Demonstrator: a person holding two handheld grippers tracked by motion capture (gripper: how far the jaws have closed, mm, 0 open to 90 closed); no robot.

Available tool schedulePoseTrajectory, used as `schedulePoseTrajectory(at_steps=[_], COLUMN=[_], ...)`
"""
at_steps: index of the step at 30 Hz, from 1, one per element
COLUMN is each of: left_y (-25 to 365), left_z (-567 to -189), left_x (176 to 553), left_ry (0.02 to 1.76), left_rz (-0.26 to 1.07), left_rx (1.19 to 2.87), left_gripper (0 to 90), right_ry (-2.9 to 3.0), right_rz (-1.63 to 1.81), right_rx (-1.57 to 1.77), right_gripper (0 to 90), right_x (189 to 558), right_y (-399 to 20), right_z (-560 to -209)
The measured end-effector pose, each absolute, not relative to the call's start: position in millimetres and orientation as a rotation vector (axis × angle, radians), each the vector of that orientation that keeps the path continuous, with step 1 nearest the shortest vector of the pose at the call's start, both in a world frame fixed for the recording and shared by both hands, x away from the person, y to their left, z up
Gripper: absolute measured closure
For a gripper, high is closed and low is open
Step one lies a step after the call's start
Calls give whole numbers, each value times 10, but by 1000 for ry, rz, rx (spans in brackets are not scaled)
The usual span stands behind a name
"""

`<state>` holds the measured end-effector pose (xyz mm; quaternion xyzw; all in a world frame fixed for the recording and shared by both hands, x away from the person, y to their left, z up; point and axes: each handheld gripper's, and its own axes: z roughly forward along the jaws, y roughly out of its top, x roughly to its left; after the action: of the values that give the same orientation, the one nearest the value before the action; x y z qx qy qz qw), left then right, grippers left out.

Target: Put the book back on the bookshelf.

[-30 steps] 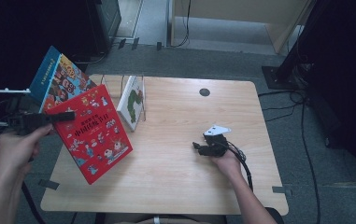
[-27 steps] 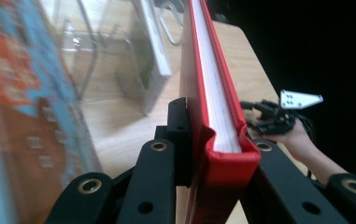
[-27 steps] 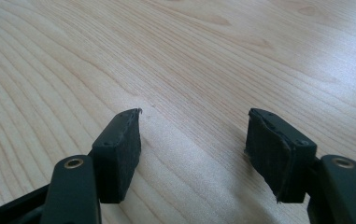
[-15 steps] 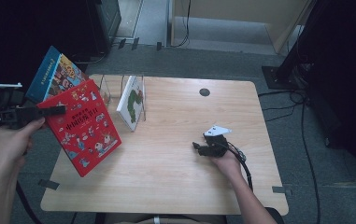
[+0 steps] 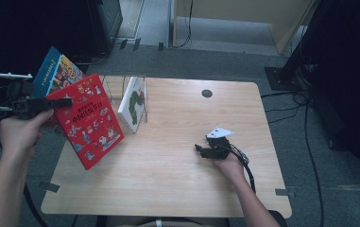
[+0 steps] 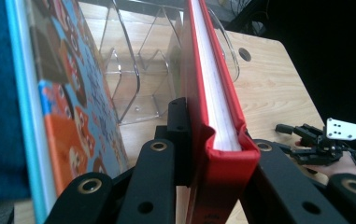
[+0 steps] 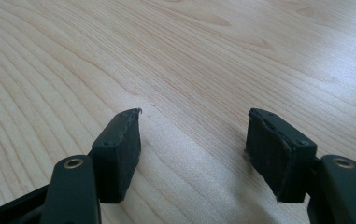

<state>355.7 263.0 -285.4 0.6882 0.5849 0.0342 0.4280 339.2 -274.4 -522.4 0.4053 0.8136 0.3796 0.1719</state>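
From above, the left gripper [image 5: 50, 102] clamps a red picture book [image 5: 89, 120] by its top edge, held off the table's left side, probably bound for the clear book rack [image 5: 121, 87] holding a white book [image 5: 133, 104]. Left gripper view: jaws pinch the red book beside a blue book [image 6: 68, 107]. Right gripper [image 7: 194, 158]: jaws spread, empty, over wood.

The red book [image 5: 87, 120], at about nine o'clock over the table's edge, carries a line of large yellow Chinese characters across its cover, too blurred to read. No other text is legible.
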Motion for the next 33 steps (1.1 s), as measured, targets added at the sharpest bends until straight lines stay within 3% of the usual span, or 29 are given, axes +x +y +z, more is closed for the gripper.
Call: schedulePoseTrajectory(at_steps=[33], left_y=[2407], left_z=[-2830], left_x=[4013], left_ry=[1566], left_rz=[155], left_rx=[1726], left_gripper=[802], right_ry=[2313], right_rz=[1078], right_rx=[1145], right_gripper=[351], right_x=[3390], right_y=[-2751], right_z=[-5223])
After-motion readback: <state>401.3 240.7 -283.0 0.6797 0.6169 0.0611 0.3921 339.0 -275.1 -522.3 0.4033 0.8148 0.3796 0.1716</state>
